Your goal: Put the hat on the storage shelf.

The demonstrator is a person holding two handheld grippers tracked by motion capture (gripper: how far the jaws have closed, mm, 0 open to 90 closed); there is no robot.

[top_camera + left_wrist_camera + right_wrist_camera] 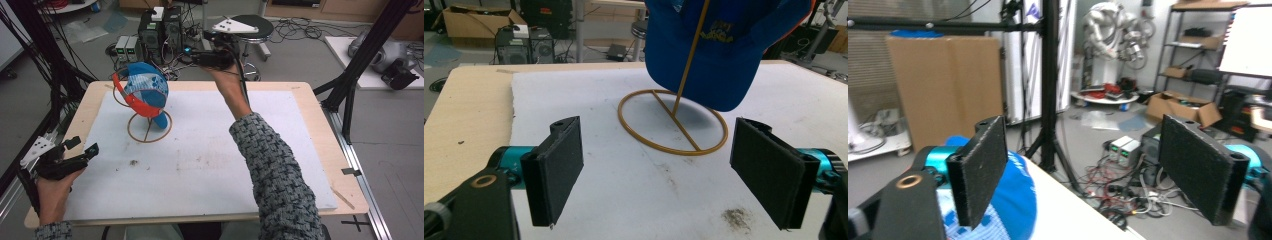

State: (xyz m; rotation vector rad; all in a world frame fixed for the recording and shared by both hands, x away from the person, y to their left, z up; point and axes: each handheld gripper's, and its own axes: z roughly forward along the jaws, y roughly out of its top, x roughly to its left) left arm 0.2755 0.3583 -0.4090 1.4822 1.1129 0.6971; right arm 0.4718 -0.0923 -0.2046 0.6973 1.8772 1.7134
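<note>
A blue cap (pixel 146 86) with an orange-red brim hangs tilted on a thin brass wire stand (pixel 149 131), at the back left of the white mat (pixel 210 155). At the table's front left corner my left gripper (pixel 84 146) is held low and open, its jaws pointing at the stand. The left gripper view has the cap (pixel 719 50) and the stand's ring base (pixel 674 122) beyond my open left gripper (pixel 659 125). My right gripper (pixel 199 49) is raised over the far table edge, right of the cap. It (pixel 1085 122) is open, with the cap (pixel 1010 200) low between its jaws.
The mat lies on a wooden table (pixel 320 135). A small dirt smudge (pixel 134 162) marks the mat in front of the stand. Computer cases (pixel 160 27), cables and a stool (pixel 247 27) stand on the floor behind. Black frame posts (pixel 350 85) flank the table.
</note>
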